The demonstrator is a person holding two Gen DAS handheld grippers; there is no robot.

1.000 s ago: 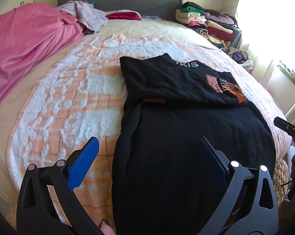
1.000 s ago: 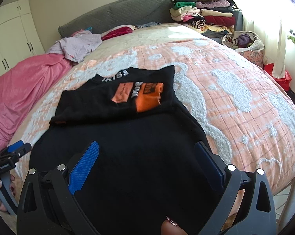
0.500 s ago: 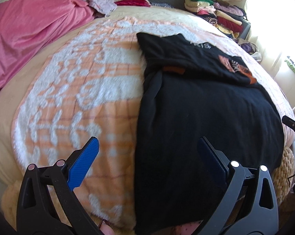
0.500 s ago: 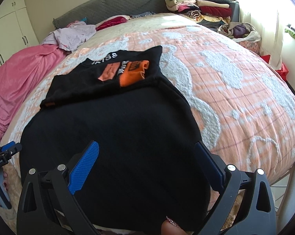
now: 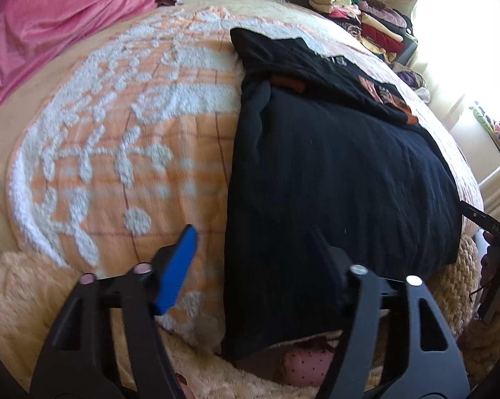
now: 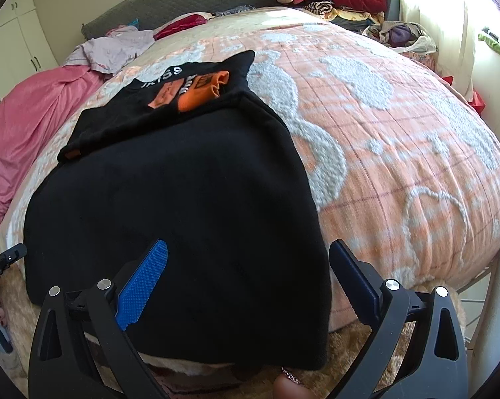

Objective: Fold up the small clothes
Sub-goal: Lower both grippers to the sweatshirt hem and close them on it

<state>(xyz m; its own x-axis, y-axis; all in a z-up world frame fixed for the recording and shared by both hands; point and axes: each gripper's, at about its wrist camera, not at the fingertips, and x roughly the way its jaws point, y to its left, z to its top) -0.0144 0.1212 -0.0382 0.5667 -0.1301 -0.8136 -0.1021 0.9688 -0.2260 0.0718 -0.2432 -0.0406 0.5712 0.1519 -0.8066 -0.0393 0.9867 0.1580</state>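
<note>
We find one bed (image 6: 399, 139), its patterned cover bare ahead of both tools. One black garment (image 6: 183, 206) lies flat on it, top part folded back, its near hem hanging over the bed edge directly beneath the tools, we judge so each near corner can be pinched. Two tools are present. The left tool (image 5: 259, 259) is closing, the hem's corner between its jaws, no clamping visible yet. The right tool (image 6: 246, 279) stands released, straddling the opposite corner.
</note>
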